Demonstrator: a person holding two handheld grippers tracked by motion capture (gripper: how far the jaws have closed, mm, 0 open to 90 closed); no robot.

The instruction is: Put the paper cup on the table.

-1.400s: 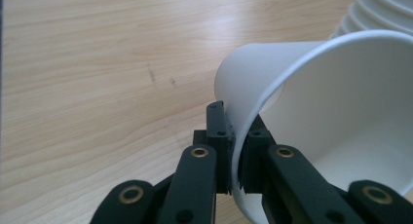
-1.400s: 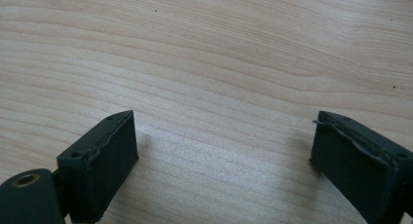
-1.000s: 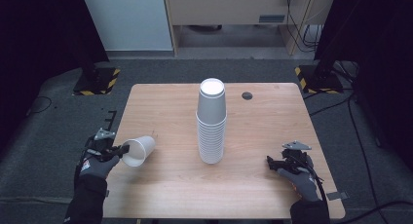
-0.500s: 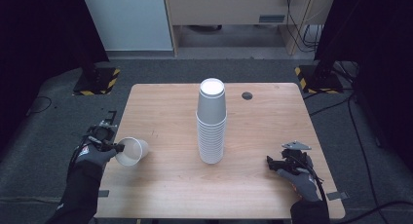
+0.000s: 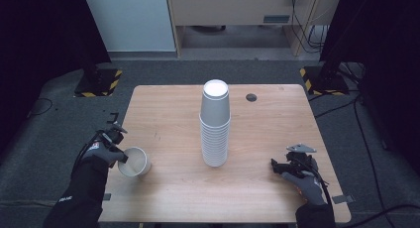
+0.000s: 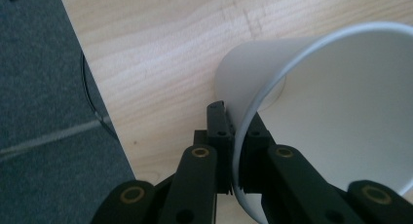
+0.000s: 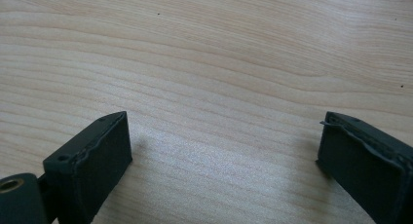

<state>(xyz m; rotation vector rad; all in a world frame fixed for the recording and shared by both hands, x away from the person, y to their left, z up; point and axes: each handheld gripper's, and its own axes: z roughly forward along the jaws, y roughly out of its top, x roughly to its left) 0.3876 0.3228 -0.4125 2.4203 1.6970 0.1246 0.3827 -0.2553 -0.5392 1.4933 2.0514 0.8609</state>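
Note:
A single white paper cup [image 5: 134, 161] stands mouth-up near the table's left edge, and my left gripper [image 5: 119, 157] is shut on its rim. In the left gripper view the jaws pinch the cup wall [image 6: 292, 102], one pad outside and one inside, around my left gripper [image 6: 235, 136]. A tall stack of white cups [image 5: 215, 124] stands upside down mid-table. At the right front of the table rests my right gripper [image 5: 275, 166], its jaws wide apart. The right gripper view has my right gripper [image 7: 224, 146] over bare wood with nothing between the pads.
The wooden table [image 5: 168, 114] has a small dark round disc [image 5: 251, 97] at its back right. Grey carpet [image 6: 44, 87] lies beyond the left edge, close to the held cup. Yellow-black striped stand feet [image 5: 99, 82] sit on the floor behind both back corners.
The held cup has turned from lying on its side, mouth toward the stack, to upright with its mouth up, and my left hand shifted slightly toward the table. The right gripper stayed still.

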